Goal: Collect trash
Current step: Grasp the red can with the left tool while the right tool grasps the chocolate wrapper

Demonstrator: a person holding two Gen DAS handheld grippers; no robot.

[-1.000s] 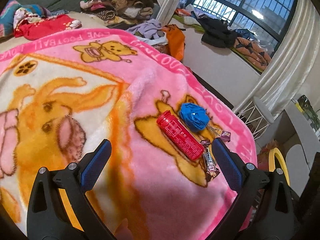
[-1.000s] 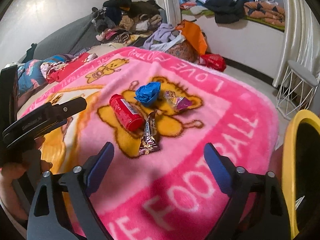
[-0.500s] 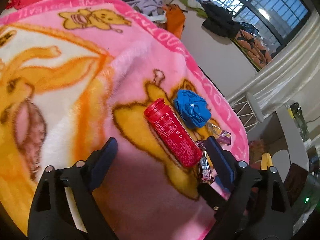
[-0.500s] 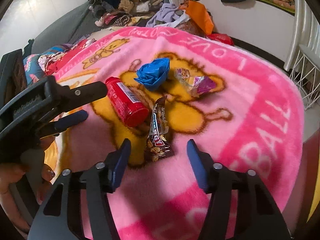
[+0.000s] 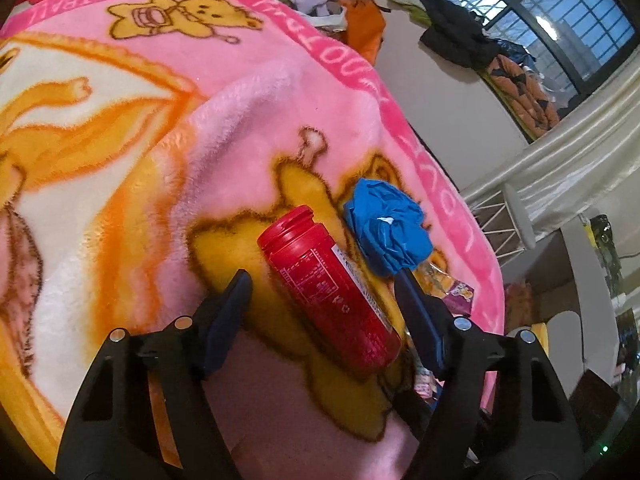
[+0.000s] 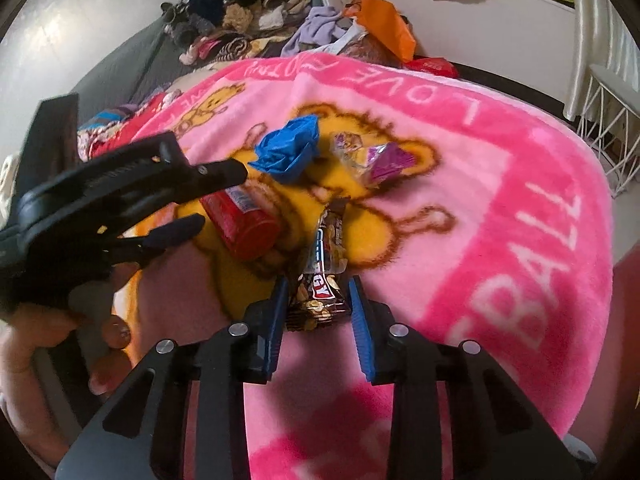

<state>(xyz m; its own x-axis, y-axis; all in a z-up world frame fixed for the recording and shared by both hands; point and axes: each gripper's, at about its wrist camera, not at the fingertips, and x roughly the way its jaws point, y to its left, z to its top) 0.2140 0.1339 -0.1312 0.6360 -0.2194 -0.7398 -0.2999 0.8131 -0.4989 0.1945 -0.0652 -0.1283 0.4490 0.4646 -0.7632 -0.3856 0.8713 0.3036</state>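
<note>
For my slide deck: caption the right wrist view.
Right gripper closing around a brown crinkled snack wrapper on a pink fleece blanket.

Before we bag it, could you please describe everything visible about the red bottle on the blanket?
The red bottle is a slim plastic cylinder with a ribbed screw neck, no cap visible, and a printed label with a white strip. It lies on its side on the pink blanket, atop a yellow bear print, beside blue crumpled trash. The left tool straddles it, jaws closing, pads not yet touching.
</note>
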